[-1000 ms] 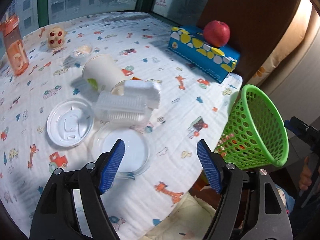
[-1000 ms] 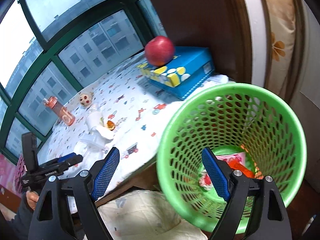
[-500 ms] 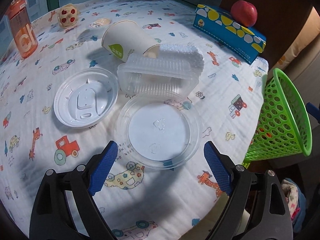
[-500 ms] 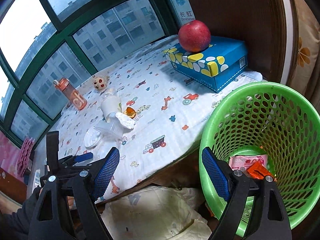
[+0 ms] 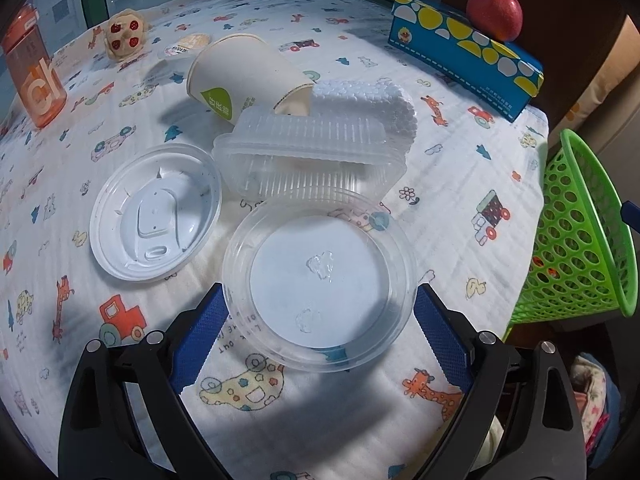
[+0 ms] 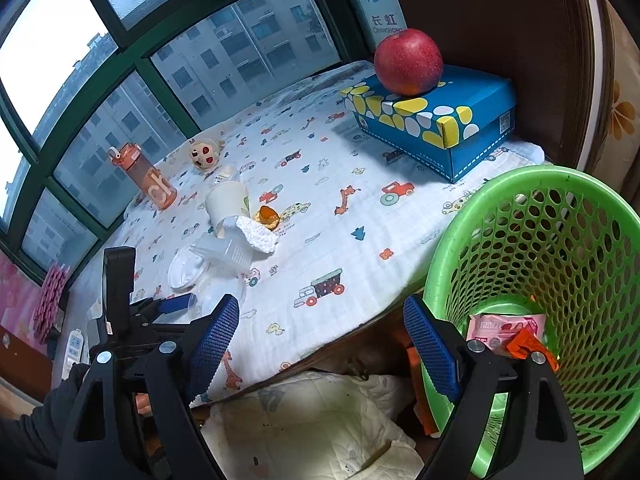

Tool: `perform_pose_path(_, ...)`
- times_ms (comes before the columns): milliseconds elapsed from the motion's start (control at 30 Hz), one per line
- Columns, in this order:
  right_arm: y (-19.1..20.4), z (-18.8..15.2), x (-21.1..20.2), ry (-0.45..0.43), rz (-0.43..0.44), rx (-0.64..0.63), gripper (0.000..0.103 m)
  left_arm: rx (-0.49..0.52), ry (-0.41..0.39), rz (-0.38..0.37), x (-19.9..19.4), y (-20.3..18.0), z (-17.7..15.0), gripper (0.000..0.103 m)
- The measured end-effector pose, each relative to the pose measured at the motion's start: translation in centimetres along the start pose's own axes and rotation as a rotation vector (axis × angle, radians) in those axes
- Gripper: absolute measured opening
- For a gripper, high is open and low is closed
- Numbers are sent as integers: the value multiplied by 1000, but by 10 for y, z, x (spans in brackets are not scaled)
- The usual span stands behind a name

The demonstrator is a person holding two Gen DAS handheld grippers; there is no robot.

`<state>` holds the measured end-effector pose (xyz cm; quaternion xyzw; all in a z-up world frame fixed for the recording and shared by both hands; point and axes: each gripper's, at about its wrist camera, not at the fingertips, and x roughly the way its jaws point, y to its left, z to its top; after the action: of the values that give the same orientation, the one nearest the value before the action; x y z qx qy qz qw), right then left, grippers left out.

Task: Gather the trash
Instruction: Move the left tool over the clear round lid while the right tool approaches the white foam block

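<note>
The trash lies grouped near the table's front edge on a printed cloth: we see a clear round lid nearest us, a white cup lid just to its left, a ribbed clear container overlapping the clear lid's far rim, a piece of white foam behind it, and a tipped paper cup whose mouth meets the foam. Our left gripper straddles the clear round lid, its blue pads on either side of the near rim; the jaws are opening and we cannot tell whether a pad touches the rim. Our right gripper hangs with jaws apart and nothing between them, off the table's edge, beside the green basket, which holds a pink packet and an orange scrap. Farther back stand an orange bottle, a small toy, and a blue box with a red apple on top
</note>
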<state>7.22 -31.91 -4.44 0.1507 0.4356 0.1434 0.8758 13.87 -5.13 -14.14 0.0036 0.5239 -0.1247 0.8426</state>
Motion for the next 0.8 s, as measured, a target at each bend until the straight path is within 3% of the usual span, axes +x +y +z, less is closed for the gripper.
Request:
perform_pose_path(400, 21, 13, 27, 30, 25, -39, 81, -17, -20, -46, -13, 4, -9, 89)
perform_pose_path(800, 50, 45, 94, 105, 121, -21, 81, -38, -84, -79, -63, 25, -22, 89)
